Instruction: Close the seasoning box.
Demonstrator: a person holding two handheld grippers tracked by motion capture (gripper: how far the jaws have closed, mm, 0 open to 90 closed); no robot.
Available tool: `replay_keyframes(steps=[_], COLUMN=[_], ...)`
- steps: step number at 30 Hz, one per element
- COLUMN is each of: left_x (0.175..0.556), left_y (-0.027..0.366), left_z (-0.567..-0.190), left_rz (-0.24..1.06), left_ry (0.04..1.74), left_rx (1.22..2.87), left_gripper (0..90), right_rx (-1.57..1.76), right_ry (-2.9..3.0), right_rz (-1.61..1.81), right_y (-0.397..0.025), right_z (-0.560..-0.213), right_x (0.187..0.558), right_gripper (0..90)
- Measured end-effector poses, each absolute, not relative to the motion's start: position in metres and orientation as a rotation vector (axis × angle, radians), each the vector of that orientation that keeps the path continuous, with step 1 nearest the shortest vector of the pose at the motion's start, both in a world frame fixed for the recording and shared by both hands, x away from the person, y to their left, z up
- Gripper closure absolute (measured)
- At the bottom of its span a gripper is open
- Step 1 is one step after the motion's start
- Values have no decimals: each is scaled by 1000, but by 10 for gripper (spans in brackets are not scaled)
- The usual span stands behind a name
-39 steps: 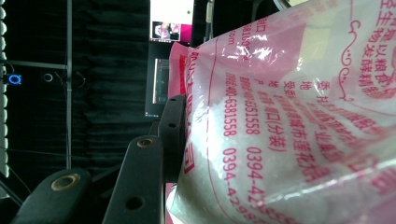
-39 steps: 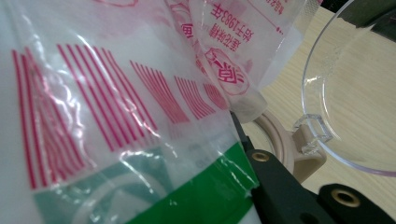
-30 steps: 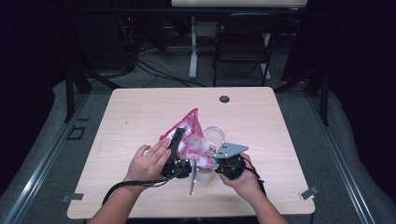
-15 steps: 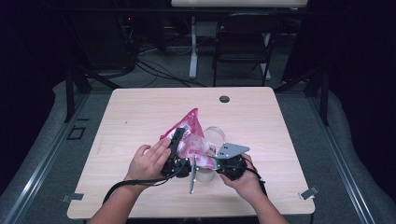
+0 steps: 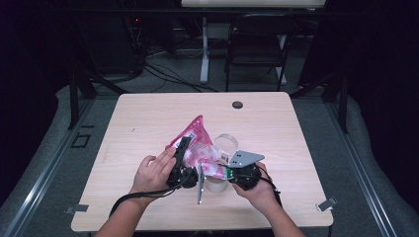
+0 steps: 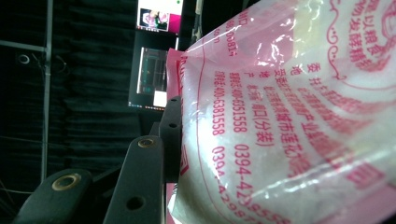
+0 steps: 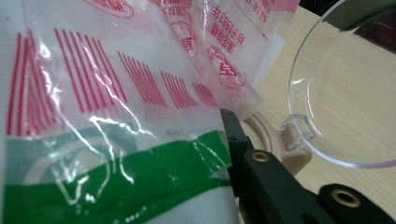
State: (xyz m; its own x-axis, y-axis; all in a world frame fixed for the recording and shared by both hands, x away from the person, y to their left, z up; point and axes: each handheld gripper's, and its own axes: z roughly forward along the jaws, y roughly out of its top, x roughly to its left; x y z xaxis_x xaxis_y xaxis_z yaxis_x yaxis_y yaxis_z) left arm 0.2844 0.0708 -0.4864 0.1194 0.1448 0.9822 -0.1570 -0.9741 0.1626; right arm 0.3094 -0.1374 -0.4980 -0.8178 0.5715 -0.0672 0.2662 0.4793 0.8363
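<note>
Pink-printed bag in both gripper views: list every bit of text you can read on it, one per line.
All on the pink-printed plastic bag, held by the left gripper and right gripper:
"400-6381558", partly creased, in the left gripper view.
"0394-42", the rest cut off at the edge.
"(分装)", beside further Chinese lines too warped to read.
"1983", inside a Chinese line in the right gripper view.
Round pink seal: unreadable.
</note>
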Motion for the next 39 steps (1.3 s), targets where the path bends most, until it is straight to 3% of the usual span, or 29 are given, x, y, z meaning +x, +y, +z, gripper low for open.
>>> replay_keyframes(steps=[39], left_x=[283], left_y=[85], left_z=[-505], left_rz=[1866], left_ry=[124], left_rx=[2210], left_gripper=[665], right_rx=[689], right_ry=[2403], right_rz=[1261], right_y=[-130], right_z=[-498], right_x=[312], right_gripper=[900])
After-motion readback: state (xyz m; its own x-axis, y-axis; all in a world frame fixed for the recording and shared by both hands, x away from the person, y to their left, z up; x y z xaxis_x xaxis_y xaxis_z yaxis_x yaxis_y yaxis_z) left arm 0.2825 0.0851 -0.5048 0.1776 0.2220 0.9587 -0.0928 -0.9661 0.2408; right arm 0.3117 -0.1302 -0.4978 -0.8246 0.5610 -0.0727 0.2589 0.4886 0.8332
